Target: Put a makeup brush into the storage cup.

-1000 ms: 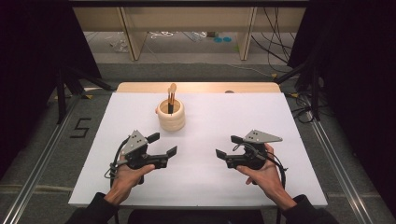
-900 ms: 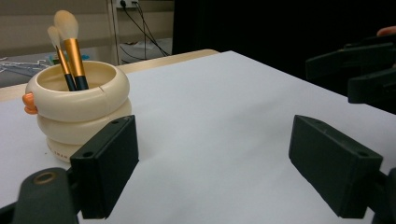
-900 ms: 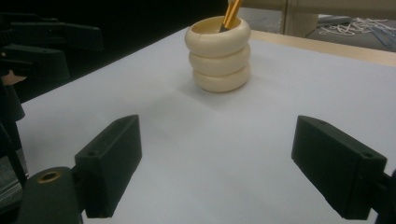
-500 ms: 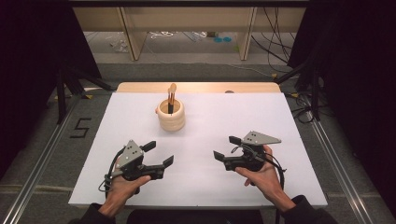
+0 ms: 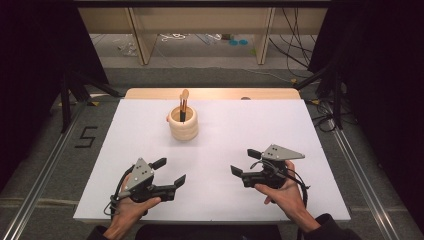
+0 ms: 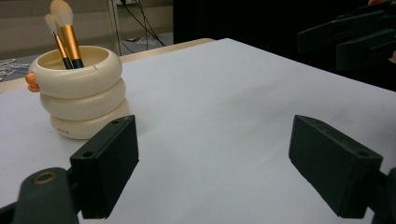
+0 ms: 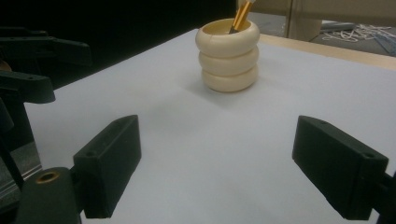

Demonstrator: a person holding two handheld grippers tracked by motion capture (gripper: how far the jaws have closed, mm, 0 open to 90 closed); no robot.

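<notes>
Fingers of both the left gripper [image 5: 167, 171] and right gripper [image 5: 245, 162] stand spread and empty, well short of the cream ringed holder [image 5: 183, 123] with its gold-handled brushes [image 5: 183, 104]; approach advised from above, one gripper steadying that holder.

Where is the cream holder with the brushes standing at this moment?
In the high view the cream ringed holder stands upright on the white table, left of centre toward its far edge, well ahead of the left gripper.
</notes>
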